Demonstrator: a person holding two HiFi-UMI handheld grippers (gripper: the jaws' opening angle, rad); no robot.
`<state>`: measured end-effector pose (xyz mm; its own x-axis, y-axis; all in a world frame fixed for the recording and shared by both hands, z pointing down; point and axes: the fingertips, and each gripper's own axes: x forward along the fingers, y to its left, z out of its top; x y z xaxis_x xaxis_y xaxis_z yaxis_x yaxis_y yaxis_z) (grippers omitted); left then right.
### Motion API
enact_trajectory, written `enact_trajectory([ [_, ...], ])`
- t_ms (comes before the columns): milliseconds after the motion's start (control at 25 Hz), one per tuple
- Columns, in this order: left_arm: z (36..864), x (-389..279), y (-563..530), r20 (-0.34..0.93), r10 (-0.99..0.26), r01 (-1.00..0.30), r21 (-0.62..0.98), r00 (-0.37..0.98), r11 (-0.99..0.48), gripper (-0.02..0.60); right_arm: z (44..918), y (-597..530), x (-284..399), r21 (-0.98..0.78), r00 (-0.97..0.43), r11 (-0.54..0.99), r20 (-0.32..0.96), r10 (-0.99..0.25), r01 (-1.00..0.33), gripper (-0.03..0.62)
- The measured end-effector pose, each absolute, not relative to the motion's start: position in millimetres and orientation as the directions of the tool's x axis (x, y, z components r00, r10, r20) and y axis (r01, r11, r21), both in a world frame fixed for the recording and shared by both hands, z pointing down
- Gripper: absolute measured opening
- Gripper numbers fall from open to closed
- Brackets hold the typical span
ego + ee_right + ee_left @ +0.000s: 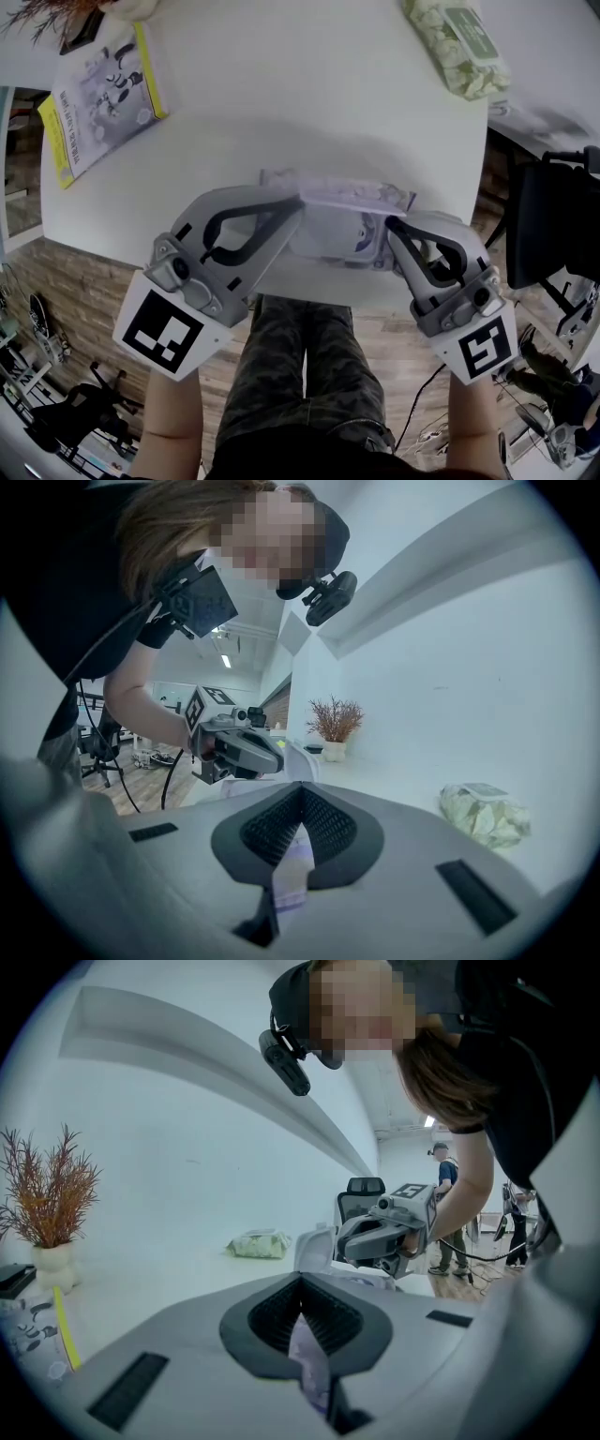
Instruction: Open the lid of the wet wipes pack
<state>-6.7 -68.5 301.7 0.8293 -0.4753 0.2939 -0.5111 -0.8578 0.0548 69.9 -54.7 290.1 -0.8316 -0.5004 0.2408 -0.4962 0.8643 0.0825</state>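
The wet wipes pack [342, 234] lies at the lower centre of the head view, on the near edge of the white table [281, 94], between the two grippers. It is a soft, pale lavender pouch with a faint printed pattern along its far edge and a white and bluish patch on top. In the left gripper view its white lid [315, 1246] stands raised, just left of the other gripper.

The left gripper [295, 211] comes in from the lower left. Its jaws are clenched on a thin fold of the pack's lavender wrapper, which shows pinched between the ribbed pads [323, 1321] in the left gripper view. The right gripper [392, 225] comes in from the lower right and is likewise clamped on the pack's opposite edge, where a pale strip of wrapper sits between its jaws.

A second, green-patterned pack of wipes [457, 45] lies at the upper right of the head view, well apart. A yellow-edged booklet [103, 98] lies at the upper left.
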Motion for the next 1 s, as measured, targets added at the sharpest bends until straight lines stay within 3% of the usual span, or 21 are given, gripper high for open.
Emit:
enact_trajectory([
  [1000, 304.1, -6.1, -73.5, 0.301, -0.470, -0.507, 0.057, 0.830, -0.860, 0.012, 294.8, -63.5, 71.4, 0.072, -0.824, 0.859, 0.250, -0.508, -0.507, 0.020],
])
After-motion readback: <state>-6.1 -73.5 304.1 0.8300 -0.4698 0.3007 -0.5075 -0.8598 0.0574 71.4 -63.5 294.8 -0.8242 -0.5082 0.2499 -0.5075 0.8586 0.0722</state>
